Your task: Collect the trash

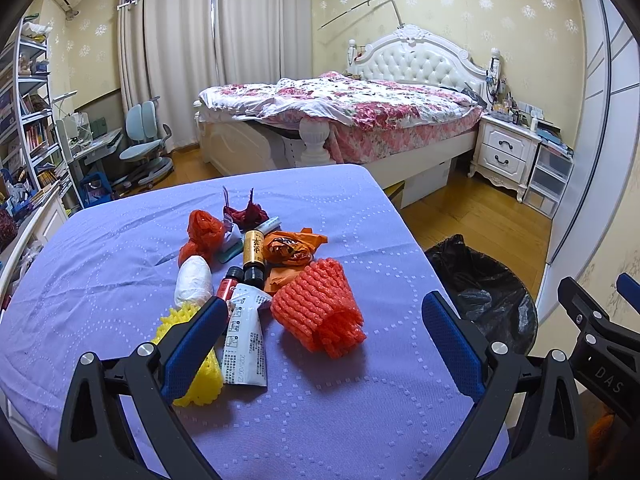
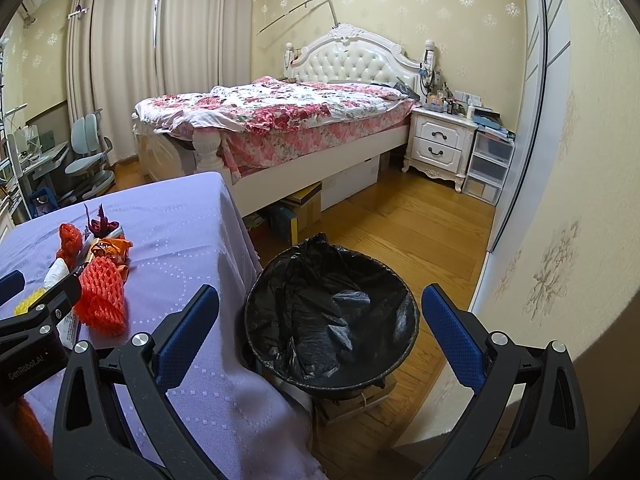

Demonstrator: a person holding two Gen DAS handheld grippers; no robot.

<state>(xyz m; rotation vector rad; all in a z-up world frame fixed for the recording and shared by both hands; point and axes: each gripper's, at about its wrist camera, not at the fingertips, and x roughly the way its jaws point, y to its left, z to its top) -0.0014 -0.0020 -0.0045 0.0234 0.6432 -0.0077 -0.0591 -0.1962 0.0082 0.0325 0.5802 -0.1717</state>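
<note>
Our left tongs (image 1: 324, 312) are spread wide and carry nothing, hovering over the near part of the desk (image 1: 120, 248). Our right tongs (image 2: 320, 312) are likewise spread and empty, held past the desk's right edge above the bin (image 2: 280, 364), whose black liner looks empty, though its folds may hide something.

The trash lies just ahead of the left tongs, heaped around the middle of the desk. Nearest is the orange foam net (image 1: 320, 304), sitting between the two left fingers and a little beyond them, its long axis running from the far left toward the near right. Beside the left finger lie a white printed pouch (image 1: 246, 344) and a yellow foam net (image 1: 196, 372), partly hidden by that finger. Farther back are a white wad (image 1: 194, 280), two small bottles (image 1: 253, 252), an orange wrapper (image 1: 288, 248) and a red bag (image 1: 204, 232).

We judge the left tongs the nearer to the heap, and the right the nearer to the bin, which stands on the floor just beside the desk's right edge.

The desk wears a lilac cloth. Beyond it stand a bed (image 1: 360, 112), a nightstand (image 1: 504, 148) and drawn curtains (image 1: 200, 40).
</note>
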